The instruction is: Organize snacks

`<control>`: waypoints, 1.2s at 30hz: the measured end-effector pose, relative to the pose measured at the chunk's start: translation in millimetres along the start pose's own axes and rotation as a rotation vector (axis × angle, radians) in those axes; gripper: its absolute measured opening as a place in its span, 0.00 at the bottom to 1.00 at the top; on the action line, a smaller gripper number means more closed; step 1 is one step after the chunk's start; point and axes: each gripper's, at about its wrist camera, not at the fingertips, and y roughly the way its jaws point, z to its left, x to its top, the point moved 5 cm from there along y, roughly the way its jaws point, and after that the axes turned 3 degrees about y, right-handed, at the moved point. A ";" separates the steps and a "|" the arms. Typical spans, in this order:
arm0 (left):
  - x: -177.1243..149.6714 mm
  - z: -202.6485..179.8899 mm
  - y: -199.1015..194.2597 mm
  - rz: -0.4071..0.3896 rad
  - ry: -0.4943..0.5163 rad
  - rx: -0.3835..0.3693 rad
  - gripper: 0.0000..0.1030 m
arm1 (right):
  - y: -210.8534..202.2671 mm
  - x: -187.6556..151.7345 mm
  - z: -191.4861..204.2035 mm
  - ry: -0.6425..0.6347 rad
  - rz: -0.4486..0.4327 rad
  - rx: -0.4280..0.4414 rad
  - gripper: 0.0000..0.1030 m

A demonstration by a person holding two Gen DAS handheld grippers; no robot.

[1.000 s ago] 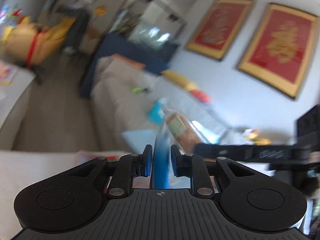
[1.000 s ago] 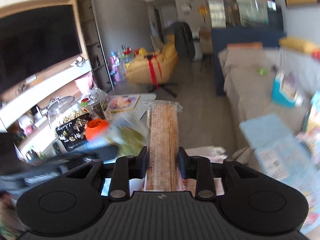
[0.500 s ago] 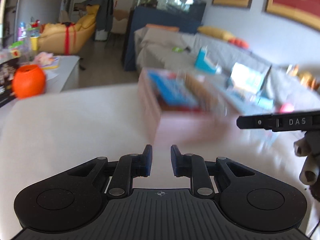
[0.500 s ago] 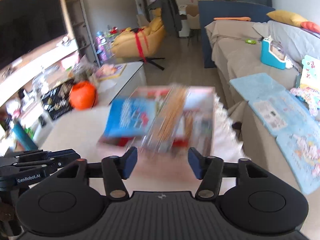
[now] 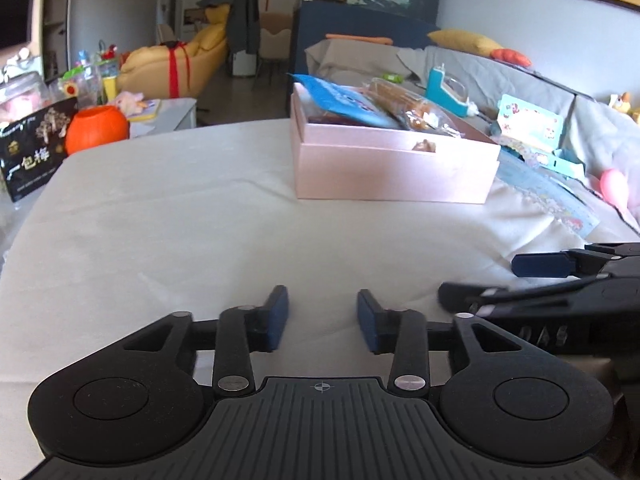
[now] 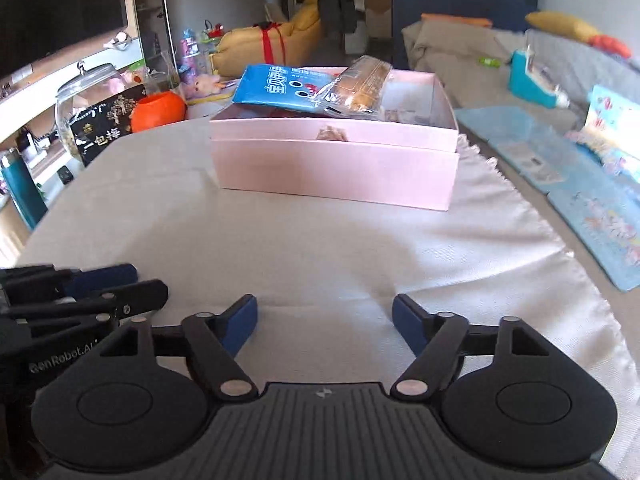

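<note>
Both drops look done. A second ago the left gripper (image 5: pixel 322 318) is clamped on a blue pack and the right gripper (image 6: pixel 325 322) on a clear-wrapped biscuit sleeve, both held up in the air; now both sit low over the white cloth (image 5: pixel 200 216), short of the pink box (image 5: pixel 394 168), with nothing between the fingers. Left jaws have just been opening and stand part-way apart, empty. Right jaws have just been opening too and stand wide, empty. The blue pack (image 6: pixel 280 86) lies across the box's top on the left side, propped at a slant and overhanging the rim. The biscuit sleeve (image 6: pixel 360 88) leans against it to the right, also sticking up above the rim. So both snacks are in the box but stacked loosely, not seated flat. There's a small brown item low in the box behind the front wall; can't tell what it is from either wrist view. No other snack shows on the cloth in front of the box. My read: this pair is finished, and the task is near its end unless more snacks lie out of frame. Risk: the blue pack could slide off the left rim if the box gets bumped.
</note>
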 end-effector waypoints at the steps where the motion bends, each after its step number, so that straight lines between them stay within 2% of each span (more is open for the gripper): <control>1: -0.3 -0.9 0.4 -0.003 -0.001 0.008 0.40 | 1.2 -0.2 1.9 -0.018 -0.002 -0.003 0.82; 3: 2.4 -0.9 2.0 -0.006 -0.003 0.011 0.40 | 2.2 -1.4 2.1 -0.023 -0.007 -0.003 0.84; 6: 0.9 -2.0 2.8 -0.010 0.006 0.015 0.41 | 6.6 -0.5 -4.4 -0.018 -0.025 -0.007 0.95; 10: 0.3 -2.5 2.6 -0.011 0.018 0.023 0.41 | 7.4 -0.1 -15.8 0.032 -0.052 -0.072 0.97; 17: 1.3 -8.8 4.9 -0.009 0.046 0.050 0.41 | 8.8 -0.3 -16.0 0.028 -0.049 -0.064 0.99; 36: 2.6 -6.1 7.1 -0.010 0.027 0.044 0.41 | 8.4 -0.6 -15.6 0.027 -0.049 -0.065 0.99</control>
